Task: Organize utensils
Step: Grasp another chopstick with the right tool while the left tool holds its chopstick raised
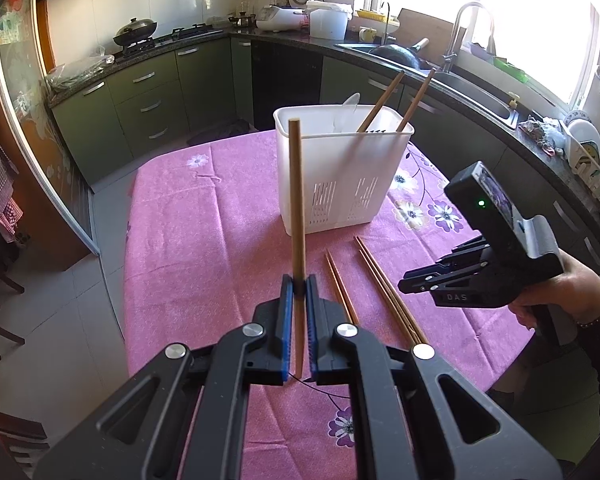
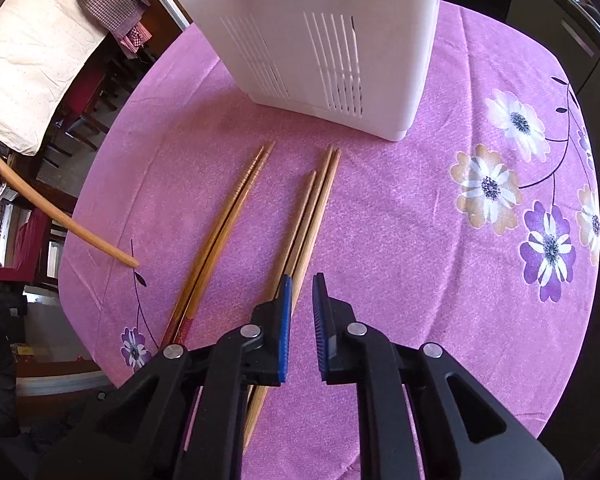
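Left gripper [image 1: 299, 286] clamps one long wooden chopstick [image 1: 295, 200] upright. Right gripper [image 2: 302, 286] holds nothing, its jaws slightly parted above the loose wooden chopsticks [image 2: 308, 216].

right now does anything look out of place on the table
Five loose chopsticks lie on the pink tablecloth instead of in the white holder. The left tool holds another upright. Nothing looks spilled or broken.

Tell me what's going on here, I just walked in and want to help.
A person is sorting chopsticks into the white holder. The left claw is shut on one chopstick, lifted off the table. The right claw hangs over the loose chopsticks on the pink cloth, gripping nothing.
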Demonstrator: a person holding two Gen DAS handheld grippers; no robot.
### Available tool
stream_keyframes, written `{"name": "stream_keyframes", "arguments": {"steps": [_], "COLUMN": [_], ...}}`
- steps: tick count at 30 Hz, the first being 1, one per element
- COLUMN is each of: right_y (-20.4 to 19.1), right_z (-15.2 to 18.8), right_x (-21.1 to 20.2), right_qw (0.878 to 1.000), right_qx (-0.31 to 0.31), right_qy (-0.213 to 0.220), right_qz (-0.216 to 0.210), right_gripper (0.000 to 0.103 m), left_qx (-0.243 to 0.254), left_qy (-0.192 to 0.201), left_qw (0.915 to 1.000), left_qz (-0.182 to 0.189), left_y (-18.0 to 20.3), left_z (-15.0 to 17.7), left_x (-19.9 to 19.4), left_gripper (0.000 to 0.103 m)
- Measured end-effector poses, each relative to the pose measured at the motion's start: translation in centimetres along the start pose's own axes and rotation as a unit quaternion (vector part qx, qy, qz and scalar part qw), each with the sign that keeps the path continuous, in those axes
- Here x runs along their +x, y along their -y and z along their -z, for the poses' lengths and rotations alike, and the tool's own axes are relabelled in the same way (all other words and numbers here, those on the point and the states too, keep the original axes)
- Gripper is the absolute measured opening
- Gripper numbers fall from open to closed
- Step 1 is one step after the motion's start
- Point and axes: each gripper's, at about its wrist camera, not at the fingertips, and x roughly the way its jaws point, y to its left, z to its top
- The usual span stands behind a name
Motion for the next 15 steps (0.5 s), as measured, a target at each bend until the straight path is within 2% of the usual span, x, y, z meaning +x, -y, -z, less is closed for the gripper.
{"name": "stream_keyframes", "arguments": {"steps": [6, 15], "right_y": [-0.4, -2.2], "right_z": [-1.1, -1.7], "right_x": [1.4, 2.7], "right_qw": [0.999, 0.998], "right_qx": [0.001, -0.003], "right_qy": [-0.021, -0.039], "right_qz": [0.026, 0.041], "right_gripper": [0.012, 0.012], "left_qx": [0.003, 0.004], "left_qy": [0.003, 0.003], "left_qw": [1.0000, 1.0000], "left_qz": [0.004, 0.003], "left_y": [-0.1, -0.2], "left_z": [0.2, 0.3], "left_x": [-0.1, -0.1], "left_gripper": [0.006, 0.006]}}
